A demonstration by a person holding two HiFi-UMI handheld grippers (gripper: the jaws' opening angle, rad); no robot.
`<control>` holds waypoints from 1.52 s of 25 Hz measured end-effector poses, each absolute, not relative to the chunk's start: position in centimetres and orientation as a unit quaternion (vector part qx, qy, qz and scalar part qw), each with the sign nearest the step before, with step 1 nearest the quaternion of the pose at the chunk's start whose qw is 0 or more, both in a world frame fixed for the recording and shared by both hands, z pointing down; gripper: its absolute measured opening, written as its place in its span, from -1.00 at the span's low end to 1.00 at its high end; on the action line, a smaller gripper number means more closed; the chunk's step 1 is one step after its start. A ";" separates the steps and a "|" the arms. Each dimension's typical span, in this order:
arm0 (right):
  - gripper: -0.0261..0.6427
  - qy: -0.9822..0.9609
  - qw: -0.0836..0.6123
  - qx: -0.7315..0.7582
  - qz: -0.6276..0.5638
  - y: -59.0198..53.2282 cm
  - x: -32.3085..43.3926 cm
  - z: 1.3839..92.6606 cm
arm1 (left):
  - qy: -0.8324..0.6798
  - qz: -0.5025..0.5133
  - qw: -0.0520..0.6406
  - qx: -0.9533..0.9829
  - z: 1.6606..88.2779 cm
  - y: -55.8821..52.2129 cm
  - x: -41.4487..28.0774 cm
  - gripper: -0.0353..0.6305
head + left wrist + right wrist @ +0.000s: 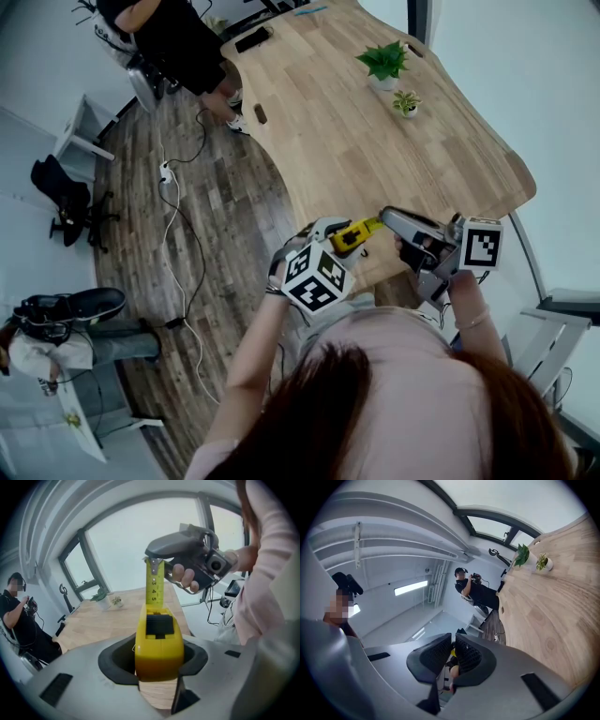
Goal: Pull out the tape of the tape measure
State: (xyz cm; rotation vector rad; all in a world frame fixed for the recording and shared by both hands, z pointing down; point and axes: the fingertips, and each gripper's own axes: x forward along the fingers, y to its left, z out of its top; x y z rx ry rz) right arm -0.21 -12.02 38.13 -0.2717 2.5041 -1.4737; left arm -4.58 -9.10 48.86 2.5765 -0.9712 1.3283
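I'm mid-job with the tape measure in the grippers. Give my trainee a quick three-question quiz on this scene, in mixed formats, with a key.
1. True or false: the left gripper grips the yellow tape measure case.
2. What does the right gripper pinch? A. the yellow tape B. a plant pot C. a floor cable
3. How many potted plants stand on the wooden table?
Key: 1 true; 2 A; 3 two.
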 end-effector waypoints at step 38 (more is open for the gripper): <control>-0.85 0.871 0.010 -0.096 -0.482 -10.8 -3.0 42.3 | -0.358 0.433 0.030 0.827 48.1 -8.6 -5.0 -0.38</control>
